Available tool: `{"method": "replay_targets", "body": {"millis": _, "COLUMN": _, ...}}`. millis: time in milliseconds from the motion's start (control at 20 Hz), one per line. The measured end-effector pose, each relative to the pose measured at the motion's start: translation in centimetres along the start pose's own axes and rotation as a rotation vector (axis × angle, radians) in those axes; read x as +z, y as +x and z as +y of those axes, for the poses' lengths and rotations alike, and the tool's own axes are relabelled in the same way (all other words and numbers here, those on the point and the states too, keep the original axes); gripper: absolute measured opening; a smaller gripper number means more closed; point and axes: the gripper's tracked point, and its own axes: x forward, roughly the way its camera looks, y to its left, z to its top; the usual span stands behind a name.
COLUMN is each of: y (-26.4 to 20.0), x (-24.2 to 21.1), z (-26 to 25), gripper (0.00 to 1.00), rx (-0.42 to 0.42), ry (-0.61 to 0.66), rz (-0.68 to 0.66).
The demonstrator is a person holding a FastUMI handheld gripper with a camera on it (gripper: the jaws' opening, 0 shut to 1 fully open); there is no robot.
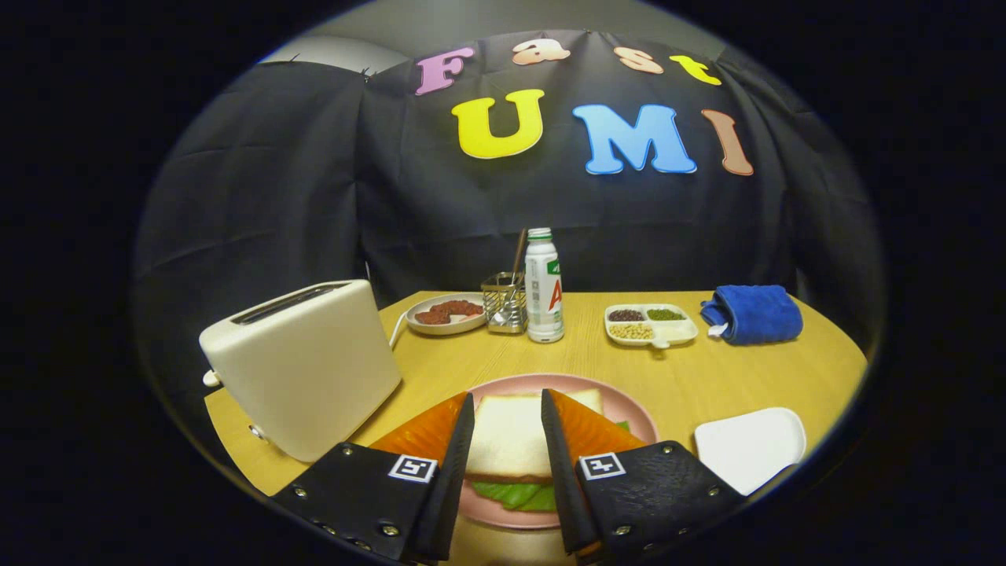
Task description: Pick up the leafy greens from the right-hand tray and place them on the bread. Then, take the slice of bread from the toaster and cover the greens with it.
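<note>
- A yellow table (707,369) is seen before the booth wall; everything stands on it.
- A toaster (306,365) is set at the left, just ahead of the left finger. Its slots are seen only edge-on; no slice is seen rising from them.
- A pink plate (640,417) lies between and just beyond the fingers. On it a bread (507,436) slice lies flat on top, with greens (515,495) showing from under its near edge and a second slice's crust seen beneath them.
- So the greens are seen already covered, as the task asks; the work is judged to be at its end, with nothing left but to draw the gripper clear.
- The gripper (507,417) is held with its fingers apart, one at each side of the sandwich, nothing clamped; whether they touch the bread cannot be told.
- A white tray (750,448) at the right holds no greens.
- A blue cloth (753,314) lies rolled at the far right.
- A divided dish (652,325) holds dark, green and pale grains, each in its own compartment.
- A far plate (448,313) holds something reddish-brown.
- A bottle (544,287) stands beside a wire holder (504,303) with utensils in it.
</note>
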Motion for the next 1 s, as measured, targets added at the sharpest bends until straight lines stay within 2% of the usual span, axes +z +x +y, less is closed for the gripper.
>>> {"method": "replay_targets", "body": {"millis": 200, "y": -2.6, "x": 7.4, "z": -5.0, "gripper": 0.52, "rx": -0.073, "ry": -0.061, "rz": -0.126}}
{"method": "replay_targets", "body": {"millis": 350, "y": -4.8, "x": 11.0, "z": -9.8, "gripper": 0.51, "rx": -0.135, "ry": -0.086, "rz": -0.185}}
{"method": "replay_targets", "body": {"millis": 700, "y": -11.7, "x": 14.2, "z": -24.0, "gripper": 0.51, "rx": -0.300, "ry": -0.124, "rz": -0.248}}
{"method": "replay_targets", "body": {"millis": 1000, "y": -17.7, "x": 14.5, "z": -34.7, "gripper": 0.51, "rx": -0.372, "ry": -0.123, "rz": -0.268}}
